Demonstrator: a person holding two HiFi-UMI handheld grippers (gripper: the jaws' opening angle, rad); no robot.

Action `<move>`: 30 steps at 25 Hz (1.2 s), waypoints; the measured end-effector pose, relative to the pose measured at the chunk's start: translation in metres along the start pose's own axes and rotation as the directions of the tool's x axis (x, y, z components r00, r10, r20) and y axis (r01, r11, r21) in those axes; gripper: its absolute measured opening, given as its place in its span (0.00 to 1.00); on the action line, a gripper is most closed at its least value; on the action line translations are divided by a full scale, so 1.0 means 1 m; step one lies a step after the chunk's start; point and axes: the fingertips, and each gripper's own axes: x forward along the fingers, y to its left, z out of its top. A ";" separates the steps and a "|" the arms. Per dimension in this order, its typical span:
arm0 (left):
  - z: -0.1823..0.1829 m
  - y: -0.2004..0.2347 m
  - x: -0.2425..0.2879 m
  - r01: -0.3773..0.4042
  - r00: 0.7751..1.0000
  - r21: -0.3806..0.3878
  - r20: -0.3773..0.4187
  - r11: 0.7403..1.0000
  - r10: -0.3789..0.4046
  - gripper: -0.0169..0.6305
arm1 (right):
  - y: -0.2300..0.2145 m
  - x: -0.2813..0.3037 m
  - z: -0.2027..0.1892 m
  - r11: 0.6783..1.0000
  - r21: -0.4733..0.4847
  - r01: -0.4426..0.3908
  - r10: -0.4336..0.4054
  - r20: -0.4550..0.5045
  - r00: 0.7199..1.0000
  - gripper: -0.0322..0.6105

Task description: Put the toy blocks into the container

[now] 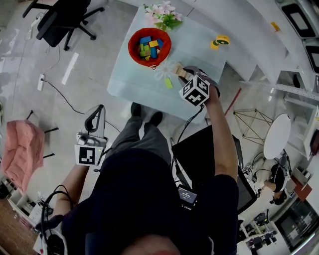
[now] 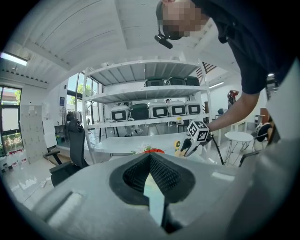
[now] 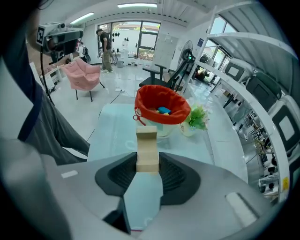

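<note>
Red container (image 1: 133,44) beside pink flowers (image 1: 163,15), beyond wooden block (image 3: 146,147) in right hand-held gripper (image 3: 147,161)

The red container (image 1: 131,45) is sitting on the desk (image 1: 199,50), holding blue, yellow and green toy blocks (image 1: 149,48). A beige notched block (image 3: 147,145) is being gripped upright in the right claw (image 3: 146,162), just short of the container. A small green block (image 1: 168,82) is lying near the container's base.

Stretches right arm (image 1: 224,134) far, right gripper (image 1: 184,74) tilted down, clamped on a block (image 3: 147,150); holds left gripper (image 1: 97,113) near left, jaws together.
</note>
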 end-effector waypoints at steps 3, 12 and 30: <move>0.000 0.003 -0.003 -0.005 1.000 -0.004 -0.002 1.000 0.005 0.03 | -0.004 -0.010 0.020 1.000 -0.017 0.005 -0.005 0.016 1.000 0.28; 0.001 0.015 -0.013 -0.033 0.999 -0.018 0.015 0.999 0.033 0.03 | -0.012 -0.010 0.071 0.999 -0.053 0.013 -0.012 0.020 1.000 0.28; -0.005 0.045 -0.025 -0.087 0.996 -0.037 0.018 0.996 0.087 0.03 | -0.029 0.045 0.138 0.989 -0.148 -0.005 -0.002 -0.046 0.999 0.28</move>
